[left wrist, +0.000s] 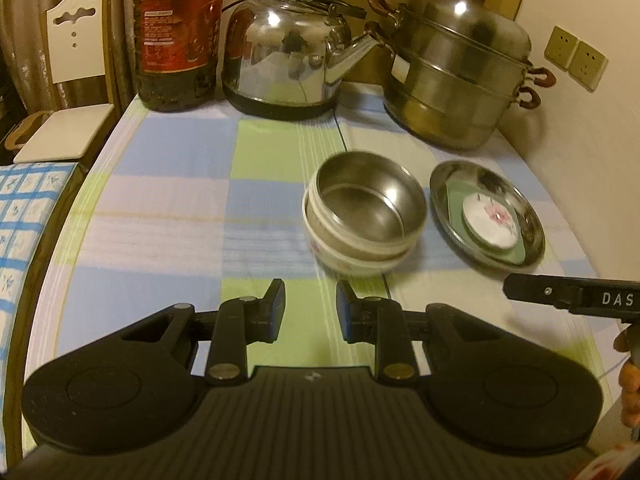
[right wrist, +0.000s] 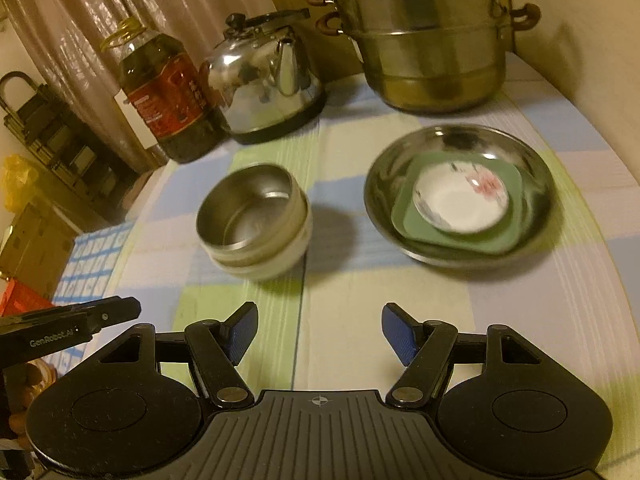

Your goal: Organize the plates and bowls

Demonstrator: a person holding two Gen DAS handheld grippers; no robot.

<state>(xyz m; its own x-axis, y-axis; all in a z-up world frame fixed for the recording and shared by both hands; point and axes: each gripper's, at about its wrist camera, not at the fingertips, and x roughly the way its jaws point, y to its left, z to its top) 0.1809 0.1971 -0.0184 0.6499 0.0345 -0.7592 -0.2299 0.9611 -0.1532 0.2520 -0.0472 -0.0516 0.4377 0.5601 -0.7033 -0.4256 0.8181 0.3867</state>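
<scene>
The left gripper [left wrist: 311, 306] hangs over the checked tablecloth [left wrist: 168, 208] with its two blue pads a narrow gap apart, and nothing is between them. Just beyond its fingertips, a little to the right in the left wrist view, stands the steel bowl [left wrist: 370, 204], which sits inside a white bowl [left wrist: 352, 262]. The pads do not touch these bowls. At the right edge of that view the tip of the other gripper enters, with a part of a hand [left wrist: 630, 376] under it.

The right gripper [right wrist: 319, 332] has its pads wider apart, and it also holds nothing; only cloth shows between them. In the right wrist view the nested bowls [right wrist: 250, 216] lie ahead and to the left of it, and the steel plate [right wrist: 384, 184] lies ahead and to the right, both apart from the fingertips. Inside the steel plate lies a square green plate [right wrist: 516, 216], and on this one rests a small white dish [right wrist: 460, 204] with a pink flower. The bowls and the plates stand near each other but do not touch.

Farther back on the table stand a dark oil bottle [left wrist: 178, 36] with a red label, a shiny kettle [left wrist: 288, 52] and a steel steamer pot [left wrist: 460, 76]. A white chair [left wrist: 76, 76] is beside the table at the left, before a curtain [left wrist: 24, 20].
</scene>
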